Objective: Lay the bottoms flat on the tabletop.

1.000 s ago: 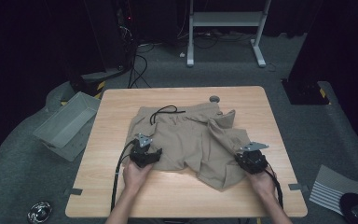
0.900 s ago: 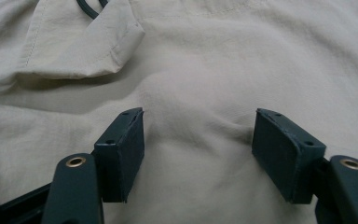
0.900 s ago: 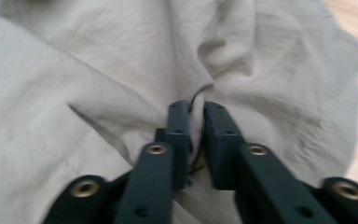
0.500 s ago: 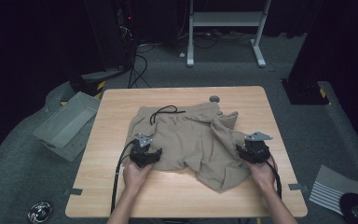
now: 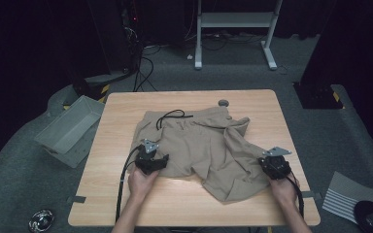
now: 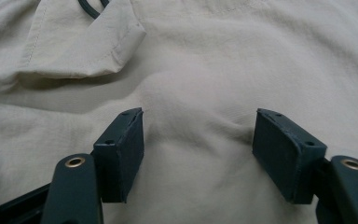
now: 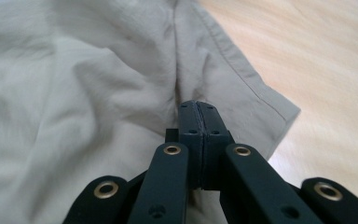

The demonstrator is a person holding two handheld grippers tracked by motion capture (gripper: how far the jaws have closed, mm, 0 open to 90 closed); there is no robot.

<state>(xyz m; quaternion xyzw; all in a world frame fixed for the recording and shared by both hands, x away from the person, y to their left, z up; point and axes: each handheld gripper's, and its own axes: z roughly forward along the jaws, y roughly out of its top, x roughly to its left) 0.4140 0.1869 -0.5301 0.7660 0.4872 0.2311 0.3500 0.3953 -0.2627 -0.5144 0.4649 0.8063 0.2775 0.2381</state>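
Table (image 5: 126, 204): a square wooden top, carrying the shorts and both grippers; the person's 2 forearms are coming in over its near edge.

Shorts (image 5: 201, 145): a beige pair lying crumpled across the table's middle, waistband toward the far edge, 1 leg spreading toward the near right corner. A dark drawstring (image 5: 171, 116) is curling over the waistband at the left.

Bin (image 5: 70, 130): a grey box sitting on the floor just beside the table's left edge.

Left gripper (image 5: 159, 163): resting on the left leg of the shorts. In the left gripper view (image 6: 198, 156) its jaws are standing wide apart with flat cloth between them; the pads are pressing on nothing.

Right gripper (image 5: 273, 167): sitting at the right hem of the shorts. In the right gripper view (image 7: 198, 121) its jaws have just been closing and are now meeting, a fold of cloth running up to their tips near the hem; whether cloth is being pinched cannot be told.
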